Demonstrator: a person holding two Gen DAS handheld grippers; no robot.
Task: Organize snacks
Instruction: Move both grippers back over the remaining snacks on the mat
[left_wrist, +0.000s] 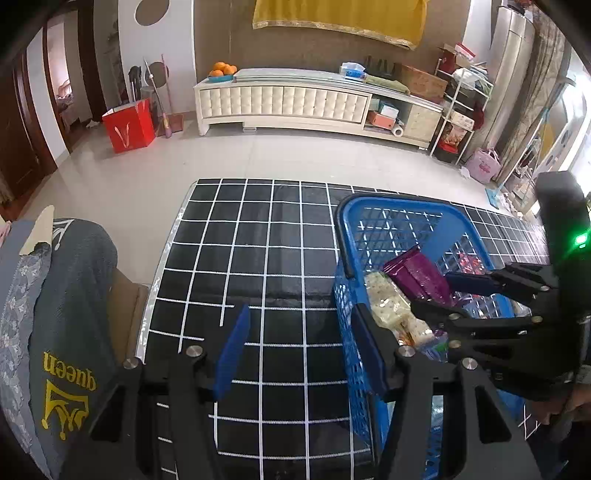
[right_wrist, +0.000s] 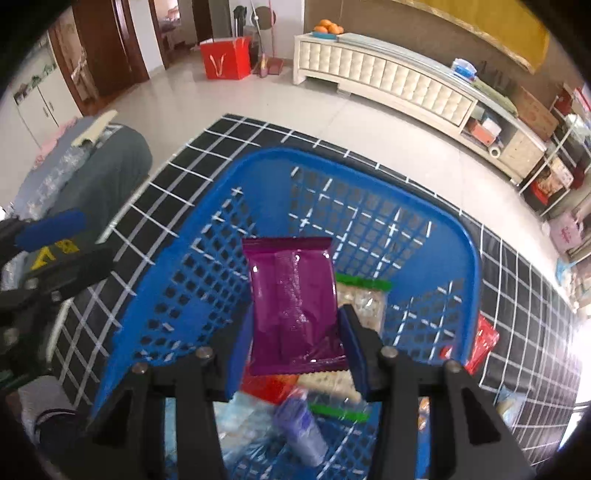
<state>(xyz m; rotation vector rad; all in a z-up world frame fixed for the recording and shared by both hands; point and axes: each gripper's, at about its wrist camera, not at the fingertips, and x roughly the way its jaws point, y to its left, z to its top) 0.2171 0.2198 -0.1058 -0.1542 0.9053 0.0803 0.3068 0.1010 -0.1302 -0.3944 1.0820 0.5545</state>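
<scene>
A blue mesh basket (left_wrist: 391, 210) (right_wrist: 177, 266) stands on the black grid-patterned table and holds several snack packets. My right gripper (right_wrist: 295, 350) (left_wrist: 436, 291) is inside the basket, shut on a purple snack packet (right_wrist: 291, 302) (left_wrist: 417, 273) and holds it above the others. Below it lie clear packets of pale snacks with green strips (right_wrist: 364, 299) (left_wrist: 388, 302), a red packet and a bluish bottle (right_wrist: 303, 424). My left gripper (left_wrist: 299, 350) is open and empty over the table, its right finger by the basket's left wall.
A red packet (right_wrist: 480, 347) lies on the table outside the basket's right side. A cushioned seat with a grey "queen" cloth (left_wrist: 70, 314) stands left of the table. A white cabinet (left_wrist: 295, 99) and a red bag (left_wrist: 129, 125) stand across the floor.
</scene>
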